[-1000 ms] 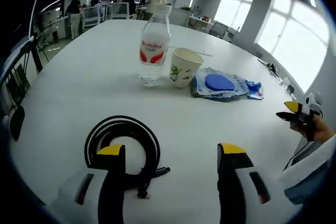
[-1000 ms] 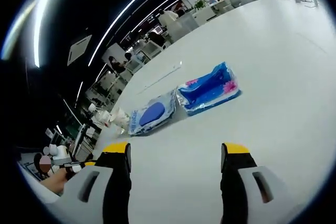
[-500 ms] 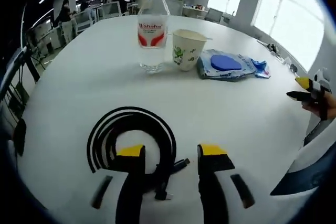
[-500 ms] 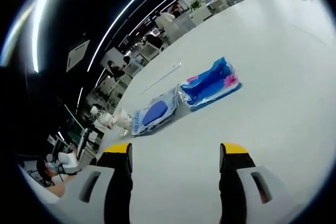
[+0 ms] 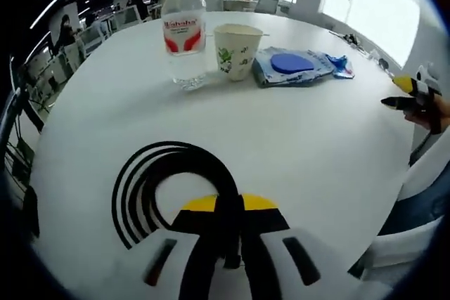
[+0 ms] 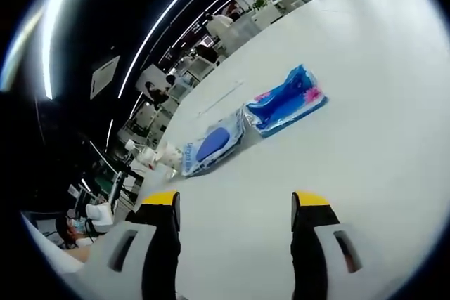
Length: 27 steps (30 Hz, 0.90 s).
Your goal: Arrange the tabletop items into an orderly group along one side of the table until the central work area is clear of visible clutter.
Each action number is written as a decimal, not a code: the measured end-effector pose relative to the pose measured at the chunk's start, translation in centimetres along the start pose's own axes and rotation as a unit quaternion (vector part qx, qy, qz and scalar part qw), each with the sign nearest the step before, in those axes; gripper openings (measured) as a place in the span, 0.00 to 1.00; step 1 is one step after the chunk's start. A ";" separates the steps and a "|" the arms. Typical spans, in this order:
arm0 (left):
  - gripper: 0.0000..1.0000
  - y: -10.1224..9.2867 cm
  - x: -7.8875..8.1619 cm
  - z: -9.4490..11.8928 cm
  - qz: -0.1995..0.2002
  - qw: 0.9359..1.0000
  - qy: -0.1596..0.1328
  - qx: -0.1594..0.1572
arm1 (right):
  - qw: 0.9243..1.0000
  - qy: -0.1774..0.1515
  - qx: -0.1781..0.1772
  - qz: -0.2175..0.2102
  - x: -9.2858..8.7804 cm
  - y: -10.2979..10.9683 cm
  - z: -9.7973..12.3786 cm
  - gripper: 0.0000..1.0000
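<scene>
The left claw [image 5: 226, 210] is clamped on the near side of the coiled black cable [image 5: 169, 187], which lies on the white table [image 5: 295, 138] well short of the water bottle [image 5: 184, 29], with the paper cup [image 5: 236, 50] just beside that bottle; the cable looks light and springy, so pinching all loops together should stop it uncoiling. The right claw [image 6: 232, 205] hangs with jaws apart above bare table, holding nothing.

On my desk [image 5: 302, 138], the coiled cable [image 5: 169, 180] lies nearest, between my left tongs [image 5: 228, 205]. Behind it stand the bottle [image 5: 184, 29], the cup [image 5: 235, 50] to its right, then the wipes pack [image 5: 292, 67].
</scene>
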State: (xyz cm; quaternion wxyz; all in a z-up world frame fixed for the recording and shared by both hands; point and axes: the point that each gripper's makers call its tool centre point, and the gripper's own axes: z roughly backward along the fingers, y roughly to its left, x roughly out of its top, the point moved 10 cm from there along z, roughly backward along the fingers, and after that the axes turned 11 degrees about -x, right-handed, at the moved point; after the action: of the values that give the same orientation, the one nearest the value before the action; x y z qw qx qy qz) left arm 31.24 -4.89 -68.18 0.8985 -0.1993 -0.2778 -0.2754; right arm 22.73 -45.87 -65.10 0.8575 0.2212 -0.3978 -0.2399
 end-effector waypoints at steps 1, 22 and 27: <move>0.06 0.1 0.0 0.1 -0.040 0.999 0.010 0.008 | 1.000 0.000 0.002 0.001 0.0 0.1 0.0 0.63; 0.04 -6.3 5.5 4.0 -0.234 0.970 -0.072 0.008 | 0.993 0.056 0.105 -0.006 -1.7 5.3 -0.9 0.67; 0.04 -8.8 6.9 4.3 -0.260 0.961 -0.094 -0.019 | 0.988 0.067 0.138 -0.013 -1.1 7.3 -1.2 0.69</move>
State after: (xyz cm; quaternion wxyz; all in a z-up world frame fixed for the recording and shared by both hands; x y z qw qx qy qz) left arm 29.01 -12.06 -58.88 0.7619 -0.1623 -0.3983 -0.4843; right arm 24.79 -39.27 -62.30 0.8401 0.3582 -0.3664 -0.1783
